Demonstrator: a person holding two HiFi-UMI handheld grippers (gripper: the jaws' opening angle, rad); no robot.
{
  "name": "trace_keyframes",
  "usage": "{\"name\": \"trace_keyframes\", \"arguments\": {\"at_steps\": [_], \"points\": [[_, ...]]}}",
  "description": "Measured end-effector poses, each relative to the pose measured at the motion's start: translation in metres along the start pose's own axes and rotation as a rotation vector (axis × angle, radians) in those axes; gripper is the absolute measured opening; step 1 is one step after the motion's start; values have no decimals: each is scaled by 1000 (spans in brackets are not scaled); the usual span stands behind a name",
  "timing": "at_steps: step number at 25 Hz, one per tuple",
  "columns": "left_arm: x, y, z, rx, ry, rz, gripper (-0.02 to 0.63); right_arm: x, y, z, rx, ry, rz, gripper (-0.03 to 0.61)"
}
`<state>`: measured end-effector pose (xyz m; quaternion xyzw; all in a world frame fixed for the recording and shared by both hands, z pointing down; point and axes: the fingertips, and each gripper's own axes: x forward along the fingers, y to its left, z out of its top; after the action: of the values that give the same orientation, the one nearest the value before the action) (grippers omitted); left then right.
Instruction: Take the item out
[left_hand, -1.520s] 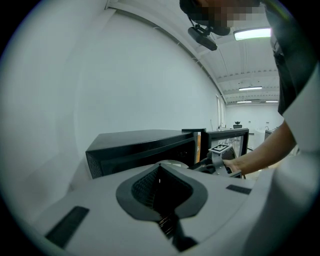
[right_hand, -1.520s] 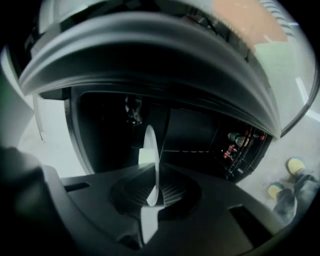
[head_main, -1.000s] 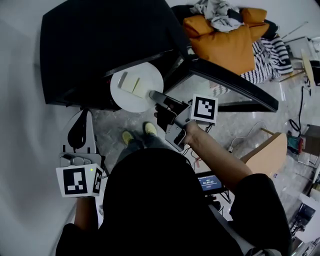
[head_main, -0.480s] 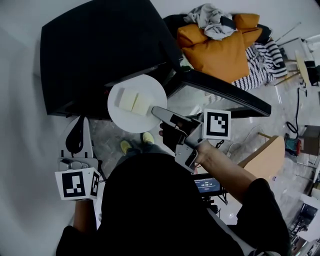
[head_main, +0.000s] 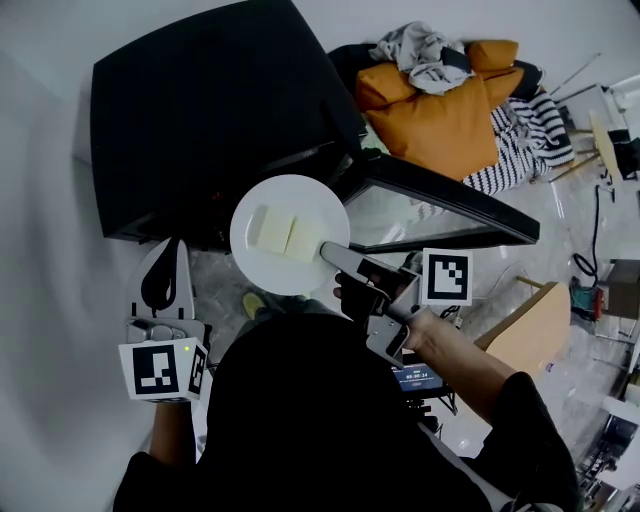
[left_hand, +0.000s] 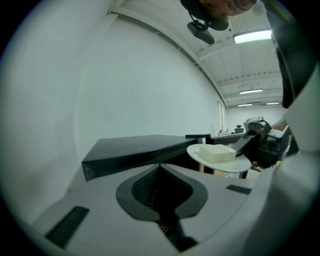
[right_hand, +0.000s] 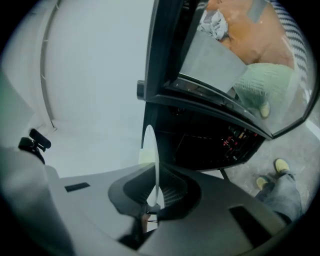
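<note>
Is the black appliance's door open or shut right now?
Open. The glass door stands swung out from the black appliance; the right gripper view looks into its dark interior.

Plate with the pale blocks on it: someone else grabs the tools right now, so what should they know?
Right tool: jaws closing on the rim of the white plate, holding it in the air.
Left tool: shut, empty, low at the side.
The plate carries two pale blocks and sits in front of the black box, whose door is open.
Done: the plate is out of the box.
Left: probably set it down; no spot for it shows.
</note>
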<state>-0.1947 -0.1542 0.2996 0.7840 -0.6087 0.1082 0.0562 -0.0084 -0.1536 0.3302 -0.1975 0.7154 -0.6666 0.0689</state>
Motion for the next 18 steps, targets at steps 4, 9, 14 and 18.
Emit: {"name": "trace_keyframes", "arguments": {"at_steps": [4,9,14,18], "points": [[2,-4,5,5,-9,-10,8,-5,25,6,-21,-17,31,21],[0,-9,15,13,-22,-23,8,-16,54,19,-46,-73,50,21],[-13,-11,24,18,-52,-26,8,-28,59,23,-93,-121,26,21],[-17,-12,22,15,-58,-31,8,-29,50,19,-75,-132,18,22]]}}
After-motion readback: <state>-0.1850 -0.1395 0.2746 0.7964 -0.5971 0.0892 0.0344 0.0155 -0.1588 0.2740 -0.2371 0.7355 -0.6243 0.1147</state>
